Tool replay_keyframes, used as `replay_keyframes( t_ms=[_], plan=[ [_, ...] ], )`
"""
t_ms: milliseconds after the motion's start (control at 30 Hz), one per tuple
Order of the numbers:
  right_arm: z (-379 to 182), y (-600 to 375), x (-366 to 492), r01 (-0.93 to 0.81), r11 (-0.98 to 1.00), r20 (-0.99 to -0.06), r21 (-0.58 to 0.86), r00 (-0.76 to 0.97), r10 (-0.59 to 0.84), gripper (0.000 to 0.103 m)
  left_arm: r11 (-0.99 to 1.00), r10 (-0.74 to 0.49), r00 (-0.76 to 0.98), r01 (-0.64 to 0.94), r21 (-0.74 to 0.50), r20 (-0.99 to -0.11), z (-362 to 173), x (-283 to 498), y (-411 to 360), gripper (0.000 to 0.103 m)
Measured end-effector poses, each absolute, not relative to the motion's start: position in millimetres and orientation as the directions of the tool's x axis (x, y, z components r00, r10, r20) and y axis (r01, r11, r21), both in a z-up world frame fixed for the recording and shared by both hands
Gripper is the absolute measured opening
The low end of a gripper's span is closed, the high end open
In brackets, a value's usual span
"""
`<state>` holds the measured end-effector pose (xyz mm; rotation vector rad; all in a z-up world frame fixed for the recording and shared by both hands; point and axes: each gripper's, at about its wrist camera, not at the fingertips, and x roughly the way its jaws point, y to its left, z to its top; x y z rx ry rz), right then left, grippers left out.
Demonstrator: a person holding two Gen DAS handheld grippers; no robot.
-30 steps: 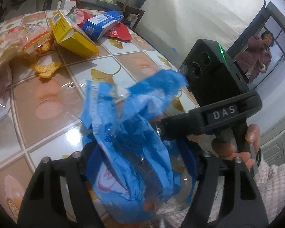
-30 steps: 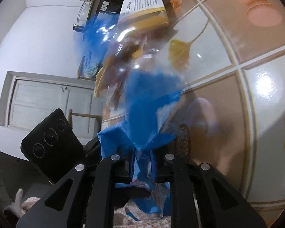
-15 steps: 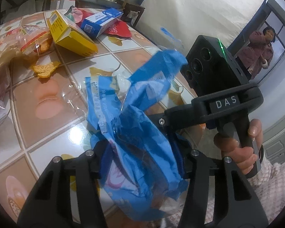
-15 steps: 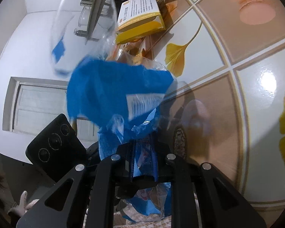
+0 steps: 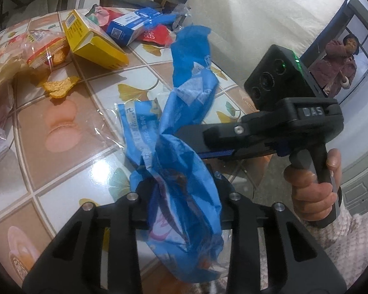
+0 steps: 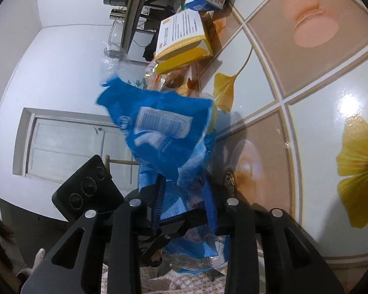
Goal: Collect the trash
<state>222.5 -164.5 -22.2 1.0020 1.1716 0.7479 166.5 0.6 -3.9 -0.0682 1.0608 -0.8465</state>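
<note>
Blue wrapper (image 5: 184, 171) between both claws

Both grippers are matte black with silver screws. The right gripper (image 5: 174, 142) bears "DAS" lettering, a green light and three round lenses. The sleeve (image 5: 348, 235) is pale knit.

A crumpled blue plastic wrapper (image 5: 181, 171) stands upright, bunched, above the tiled table's edge (image 5: 68, 171).

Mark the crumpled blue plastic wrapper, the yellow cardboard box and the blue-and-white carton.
crumpled blue plastic wrapper (image 5: 184, 178), left wrist view, middle of its bunched body
yellow cardboard box (image 5: 93, 42), left wrist view, its yellow side panel
blue-and-white carton (image 5: 132, 25), left wrist view, its long face
</note>
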Motion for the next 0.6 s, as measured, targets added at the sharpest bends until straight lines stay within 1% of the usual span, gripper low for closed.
replay_keyframes(
  t_ms=[100,167,300,433,600],
  plan=[
    [-17.9,-166.6,218.9,0.014,0.39,-0.38,0.921,0.261,0.888,0.036,0.71,-0.622,0.218,0.563,-0.424,-0.752,-4.6,169.3,-0.8,0.02],
    [-12.4,-168.9,216.7,0.009,0.393,-0.38,0.92,0.269,0.885,0.039,0.72,-0.612,0.224,0.554,-0.418,-0.758,-5.1,170.5,-0.9,0.017],
    [-1.6,-177.1,206.5,-0.018,0.429,-0.402,0.903,0.311,0.861,0.045,0.737,-0.598,0.237,0.538,-0.409,-0.766,-6.6,171.8,0.0,0.008],
    [12.5,-185.3,201.7,-0.043,0.479,-0.433,0.877,0.364,0.825,0.05,0.745,-0.595,0.243,0.526,-0.411,-0.766,-8.0,173.7,2.4,0.005],
    [28.7,-196.9,193.8,-0.056,0.564,-0.489,0.824,0.435,0.756,0.058,0.748,-0.592,0.254,0.526,-0.405,-0.765,-8.7,172.2,5.2,0.004]
  ],
)
